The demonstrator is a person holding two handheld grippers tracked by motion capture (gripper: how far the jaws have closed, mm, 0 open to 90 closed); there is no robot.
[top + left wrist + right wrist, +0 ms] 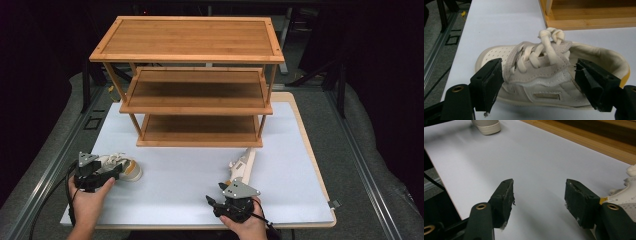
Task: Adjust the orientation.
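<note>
Left gripper (537, 82) fingers (487, 82) spread—straddling (not pinching) the shoe (549, 75).

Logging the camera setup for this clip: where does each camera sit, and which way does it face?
High view: above the person's side, facing forward and down on the table and wooden rack; both hands show.
Left gripper view: rides the left gripper, open jaws astride the left shoe.
Right gripper view: rides the right gripper, open over bare table.
Shared: both gripper views show the left shoe and rack.
</note>
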